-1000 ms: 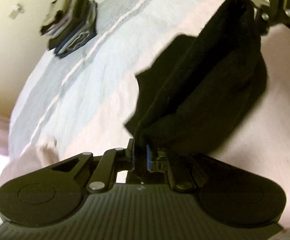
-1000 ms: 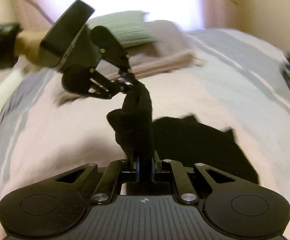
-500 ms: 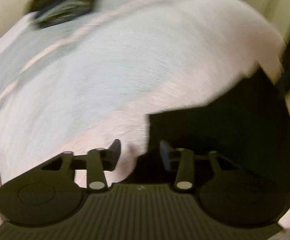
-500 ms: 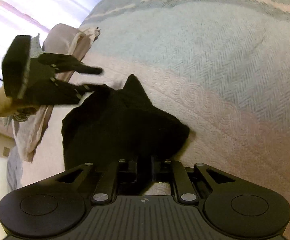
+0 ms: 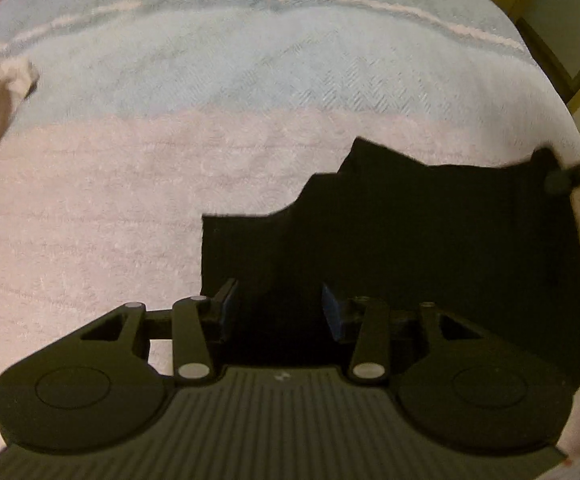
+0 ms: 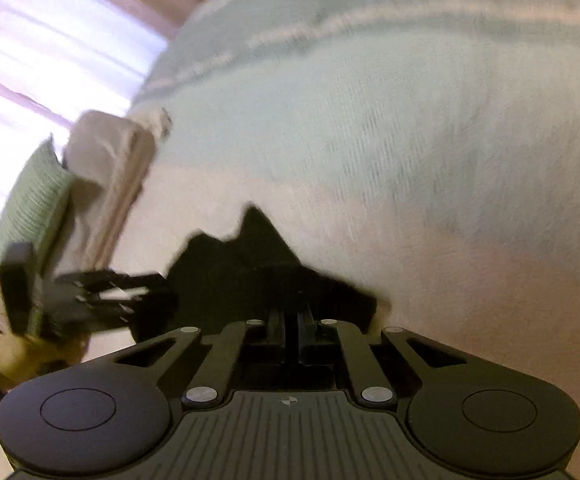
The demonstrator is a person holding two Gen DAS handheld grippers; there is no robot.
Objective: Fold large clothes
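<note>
L hand-held gripper [image 5: 275,310] spread over black garment [image 5: 430,240], flat on bed [image 5: 169,160]; R hand-held gripper [image 6: 290,320] pinching garment edge.

The left gripper [image 5: 275,306] has its jaws wide apart, and the blue pads [image 5: 332,310] face each other with nothing pinched between them. It sits low, pointing toward 12 o'clock. The right gripper [image 6: 289,322] has its jaws pressed together on the black cloth [image 6: 249,268]. In the right wrist view the left gripper appears at 9 o'clock, blurred, with a hand [image 6: 21,354] behind it.
</note>
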